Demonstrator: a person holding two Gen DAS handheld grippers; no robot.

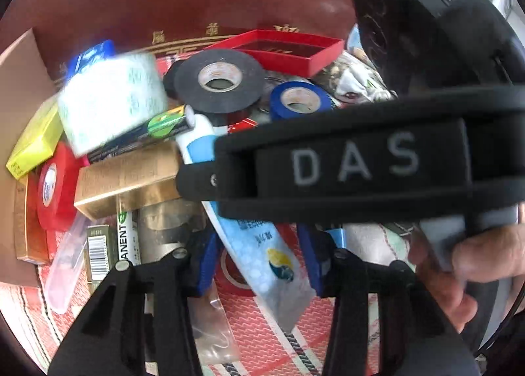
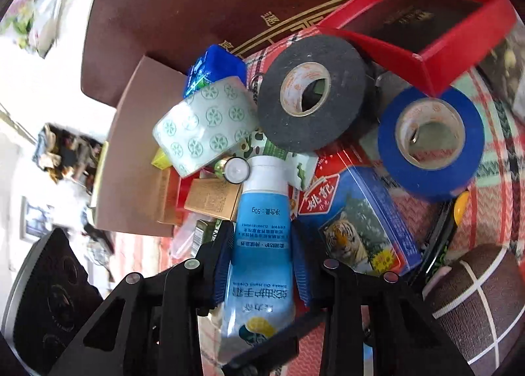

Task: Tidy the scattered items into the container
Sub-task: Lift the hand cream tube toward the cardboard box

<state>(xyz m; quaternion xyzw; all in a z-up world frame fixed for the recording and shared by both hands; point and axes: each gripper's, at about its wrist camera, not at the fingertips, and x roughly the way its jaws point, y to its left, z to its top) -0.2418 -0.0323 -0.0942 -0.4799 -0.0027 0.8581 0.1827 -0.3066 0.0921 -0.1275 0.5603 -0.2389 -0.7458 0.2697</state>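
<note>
A blue and white hand cream tube (image 2: 262, 228) lies between the blue pads of my right gripper (image 2: 262, 261), which is shut on it; the tube also shows in the left wrist view (image 1: 262, 251). My left gripper (image 1: 262, 264) is open with the tube passing between its fingers. The right gripper's body (image 1: 361, 159) crosses the left wrist view. A brown cardboard box (image 2: 137, 146) holds a gold box (image 1: 128, 179), red tape (image 1: 54, 185) and a yellow box (image 1: 36, 143). A patterned white roll (image 2: 203, 126) rests at the box's edge.
A black tape roll (image 2: 311, 94), a blue tape roll (image 2: 430, 139), an open red box (image 2: 426, 25), a blue tiger card box (image 2: 357, 221) and a blue packet (image 2: 213, 67) lie on the plaid cloth (image 2: 492, 205). A brown checked ball (image 2: 475, 303) sits at the right.
</note>
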